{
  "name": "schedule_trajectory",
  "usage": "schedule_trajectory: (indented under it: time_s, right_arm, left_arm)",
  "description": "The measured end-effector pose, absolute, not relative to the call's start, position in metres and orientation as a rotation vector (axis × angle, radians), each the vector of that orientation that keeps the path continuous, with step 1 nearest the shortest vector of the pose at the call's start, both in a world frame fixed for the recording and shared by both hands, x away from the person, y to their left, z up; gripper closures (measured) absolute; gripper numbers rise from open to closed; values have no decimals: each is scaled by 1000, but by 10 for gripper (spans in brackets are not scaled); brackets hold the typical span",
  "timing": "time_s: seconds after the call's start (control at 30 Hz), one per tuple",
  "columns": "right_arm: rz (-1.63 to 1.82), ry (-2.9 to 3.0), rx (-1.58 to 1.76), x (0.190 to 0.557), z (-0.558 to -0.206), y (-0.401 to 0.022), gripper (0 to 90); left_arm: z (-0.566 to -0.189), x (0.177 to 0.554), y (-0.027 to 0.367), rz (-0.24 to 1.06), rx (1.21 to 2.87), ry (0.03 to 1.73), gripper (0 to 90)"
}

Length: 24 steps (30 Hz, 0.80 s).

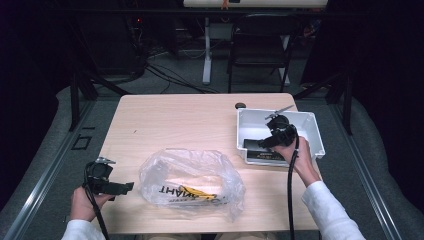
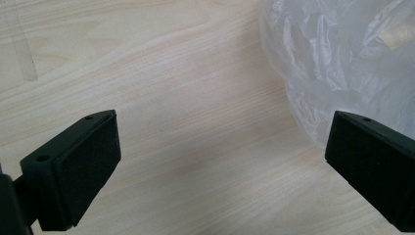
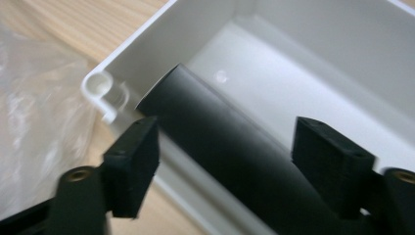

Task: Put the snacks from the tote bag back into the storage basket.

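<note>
A crumpled clear plastic bag (image 1: 192,182) with black and yellow print lies on the wooden table (image 1: 175,120) near its front edge. At the right stands a white bin (image 1: 315,132). A long black item (image 1: 252,145) lies in the bin along its front wall. My right gripper (image 1: 265,143) hovers over that corner of the bin. In the right gripper view its jaws (image 3: 225,142) stand open, with the black item (image 3: 195,112) lying between and below them, pads apart from it. My left gripper (image 1: 127,187) rests open just left of the bag (image 2: 342,63), with bare wood between its jaws (image 2: 222,147).
A small dark round spot (image 1: 240,105) sits on the table behind the bin. Beyond the table's far edge stand a folding chair (image 1: 260,45) and a white table leg (image 1: 206,50). The bin's white rim (image 3: 127,54) lies close to the bag.
</note>
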State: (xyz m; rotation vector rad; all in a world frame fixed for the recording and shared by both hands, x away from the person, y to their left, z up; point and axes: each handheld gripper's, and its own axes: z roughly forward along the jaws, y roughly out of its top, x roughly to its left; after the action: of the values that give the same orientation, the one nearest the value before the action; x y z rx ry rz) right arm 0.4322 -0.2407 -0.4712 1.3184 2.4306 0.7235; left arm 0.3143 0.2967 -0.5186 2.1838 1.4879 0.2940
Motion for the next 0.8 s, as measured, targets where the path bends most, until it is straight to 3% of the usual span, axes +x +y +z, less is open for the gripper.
schedule_trajectory:
  time_s: [0.03,0.2,0.8]
  right_arm:
    - [728,2426,1322,427,-470,-242,183]
    - [751,2429,1291,387,-468,-249,148]
    - [759,2488,1212,317,-485,-246,135]
  left_arm:
    - [-518,314,297,294,2184,1488,0]
    - [-519,315,295,294,2189,1488,0]
    - [-519,315,295,294,2191,1477,0]
